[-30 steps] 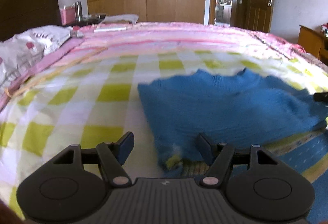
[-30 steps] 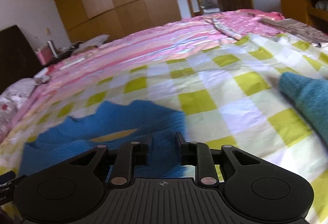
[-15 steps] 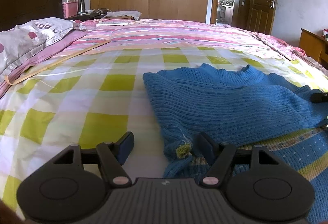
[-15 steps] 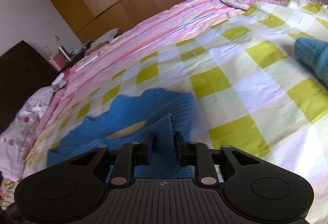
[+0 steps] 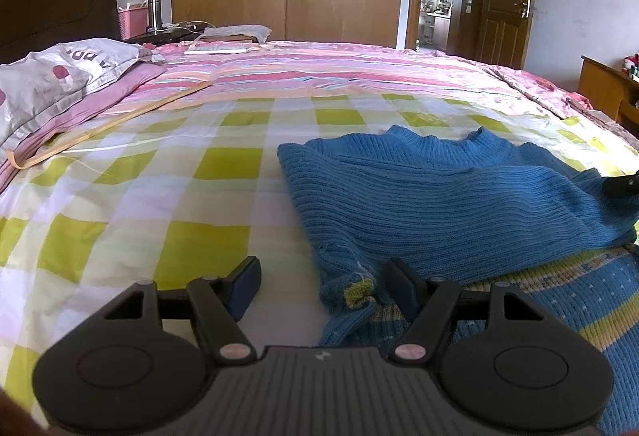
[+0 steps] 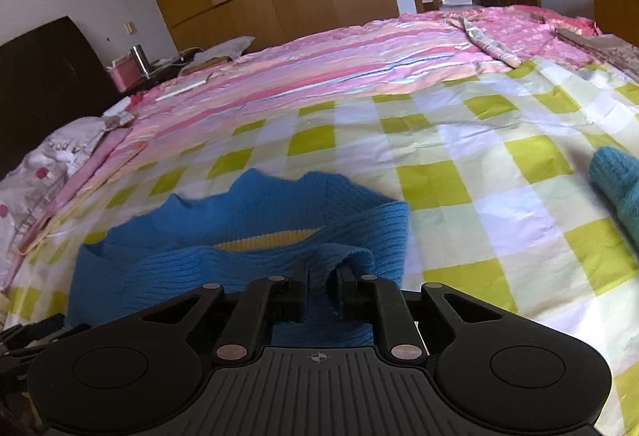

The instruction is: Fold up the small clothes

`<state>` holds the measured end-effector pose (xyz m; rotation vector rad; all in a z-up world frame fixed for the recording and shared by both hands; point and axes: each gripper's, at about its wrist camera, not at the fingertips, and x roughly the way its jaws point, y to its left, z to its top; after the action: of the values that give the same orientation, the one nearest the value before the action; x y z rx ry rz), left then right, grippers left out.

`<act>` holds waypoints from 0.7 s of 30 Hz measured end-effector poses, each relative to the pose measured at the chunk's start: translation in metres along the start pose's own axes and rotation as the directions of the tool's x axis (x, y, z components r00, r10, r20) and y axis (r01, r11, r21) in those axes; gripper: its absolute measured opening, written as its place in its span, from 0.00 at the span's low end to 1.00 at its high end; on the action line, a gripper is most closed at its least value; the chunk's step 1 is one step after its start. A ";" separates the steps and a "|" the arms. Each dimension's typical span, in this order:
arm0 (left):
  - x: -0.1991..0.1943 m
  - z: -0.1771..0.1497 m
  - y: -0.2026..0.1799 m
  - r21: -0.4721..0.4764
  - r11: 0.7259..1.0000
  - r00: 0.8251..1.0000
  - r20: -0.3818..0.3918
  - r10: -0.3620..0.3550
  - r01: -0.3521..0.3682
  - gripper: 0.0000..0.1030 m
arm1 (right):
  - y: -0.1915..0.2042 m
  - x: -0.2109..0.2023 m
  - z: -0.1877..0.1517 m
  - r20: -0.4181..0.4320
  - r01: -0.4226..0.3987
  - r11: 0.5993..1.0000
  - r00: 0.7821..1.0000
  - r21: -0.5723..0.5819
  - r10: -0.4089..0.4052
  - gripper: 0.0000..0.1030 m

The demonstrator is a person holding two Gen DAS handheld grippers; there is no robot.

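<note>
Between the fingers of the right gripper (image 6: 321, 290) a fold of the blue knitted sweater (image 6: 239, 256) is clamped, and the jaws are seen closed tightly on it. Ahead of this gripper the rest of the sweater is spread on the checked bed cover (image 6: 459, 188), with a yellow band shown under the lifted edge. To the far right of it a second teal knit garment (image 6: 617, 184) is lying on the cover. The left gripper (image 5: 321, 286) is held open above the bed, and the lower corner of the sweater (image 5: 439, 204) is placed between its two fingers, close to the right one, but it is not pressed. Far ahead and to the left of it a pillow (image 5: 60, 76) is seen.
</note>
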<state>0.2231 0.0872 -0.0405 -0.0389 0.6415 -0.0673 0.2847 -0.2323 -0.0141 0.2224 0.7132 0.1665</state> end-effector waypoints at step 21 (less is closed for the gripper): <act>0.000 0.001 0.007 0.005 0.999 0.999 0.006 0.046 -0.046 0.74 | -0.016 0.016 0.004 0.058 0.045 0.993 0.997 0.112 -0.052 0.08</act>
<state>0.2244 0.0943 -0.0398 -0.0194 0.6363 -0.0240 0.3001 -0.2443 -0.0255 0.3145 0.6675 0.0738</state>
